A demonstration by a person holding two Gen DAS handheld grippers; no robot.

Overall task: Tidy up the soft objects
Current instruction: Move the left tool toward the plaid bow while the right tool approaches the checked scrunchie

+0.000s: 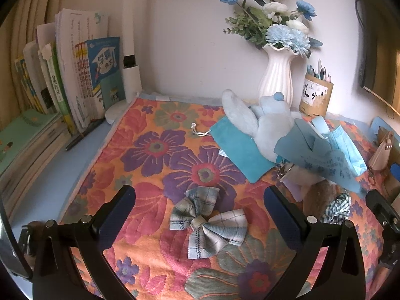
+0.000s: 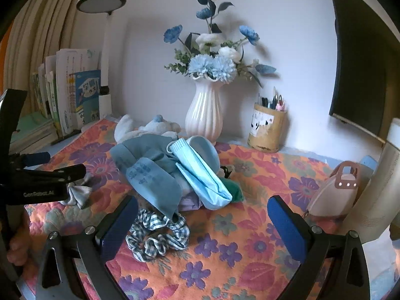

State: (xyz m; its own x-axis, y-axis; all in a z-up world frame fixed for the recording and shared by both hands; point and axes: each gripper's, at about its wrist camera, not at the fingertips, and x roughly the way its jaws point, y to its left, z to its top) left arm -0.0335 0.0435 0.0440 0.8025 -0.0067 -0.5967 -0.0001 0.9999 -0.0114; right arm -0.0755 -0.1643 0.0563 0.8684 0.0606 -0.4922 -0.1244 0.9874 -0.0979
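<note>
A pale plaid bow lies on the flowered cloth, between the fingers of my open left gripper. A gingham scrunchie lies just right of the left finger of my open, empty right gripper; it also shows in the left wrist view. Behind it is a heap: a blue face mask, a teal cloth, a green cloth and a pale blue plush toy. A teal drawstring pouch lies under the plush.
A white vase of blue flowers and a pen holder stand at the back wall. Books and a white lamp stand at the left. A pink purse and a monitor are at the right.
</note>
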